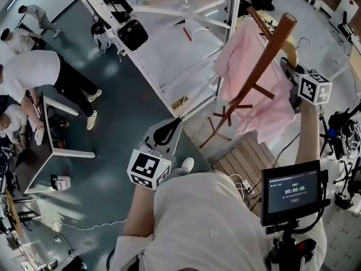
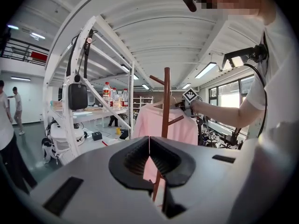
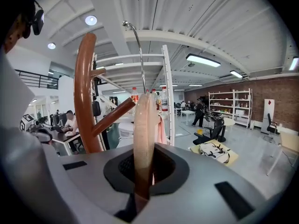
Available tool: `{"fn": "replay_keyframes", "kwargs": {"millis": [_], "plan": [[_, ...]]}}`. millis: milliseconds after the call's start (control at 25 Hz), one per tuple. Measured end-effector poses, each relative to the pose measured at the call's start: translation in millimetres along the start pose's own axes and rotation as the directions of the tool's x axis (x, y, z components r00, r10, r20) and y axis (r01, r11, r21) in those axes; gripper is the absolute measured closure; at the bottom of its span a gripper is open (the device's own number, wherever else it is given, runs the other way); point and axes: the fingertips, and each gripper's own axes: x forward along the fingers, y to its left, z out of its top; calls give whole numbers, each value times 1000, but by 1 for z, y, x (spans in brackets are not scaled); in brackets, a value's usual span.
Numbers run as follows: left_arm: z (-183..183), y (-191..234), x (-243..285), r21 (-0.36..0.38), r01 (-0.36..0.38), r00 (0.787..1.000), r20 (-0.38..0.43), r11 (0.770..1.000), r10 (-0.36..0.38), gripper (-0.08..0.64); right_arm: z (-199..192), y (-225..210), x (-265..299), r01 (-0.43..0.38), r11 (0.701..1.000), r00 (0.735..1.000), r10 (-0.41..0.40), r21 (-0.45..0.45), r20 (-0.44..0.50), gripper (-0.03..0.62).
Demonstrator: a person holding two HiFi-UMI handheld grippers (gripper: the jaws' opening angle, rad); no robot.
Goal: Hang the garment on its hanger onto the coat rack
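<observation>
1. Right up close, the left gripper (image 2: 149,148) sits low by the person's torso. Its tongs are pressed together on nothing and it points toward the rack from the near left. The left arm is bent and tucked in, playing no part.
2. Further out on the right, the right arm (image 1: 307,134) reaches up and away, the forearm nearly straight. The right gripper (image 3: 143,169) is clenched hard on the wooden hanger (image 3: 143,125), which stands edge-on between the jaws.
3. Draped from that hanger is the pink garment (image 1: 231,55), carried high, right against the coat rack (image 1: 265,55) on its far side.
4. Above the hanger the metal hook (image 3: 138,50) curls up into open air. It looks like it rests on nothing yet.
5. Just left of the hook is the rack's brown pole, with one slanted peg (image 3: 112,115) rising toward the hanger.
6. So this reads as the final approach, with the hanging itself not yet done. The next move calls for lifting the hook over a peg's tip, lowering until it seats, and only then letting go.
</observation>
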Motion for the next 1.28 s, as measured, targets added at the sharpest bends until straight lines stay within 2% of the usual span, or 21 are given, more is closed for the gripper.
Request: {"fn": "replay_keyframes", "kwargs": {"millis": [640, 920, 1280], "plan": [[-11, 0, -8, -26, -38, 999, -5, 999, 38, 552, -28, 23, 33, -75, 996, 993, 71, -43, -97, 588], [-13, -2, -11, -30, -46, 999, -6, 999, 45, 552, -44, 34, 40, -98, 991, 985, 83, -93, -154, 588], [-16, -2, -12, -35, -47, 999, -17, 998, 47, 552, -66, 40, 44, -121, 989, 976, 102, -85, -194, 588]]}}
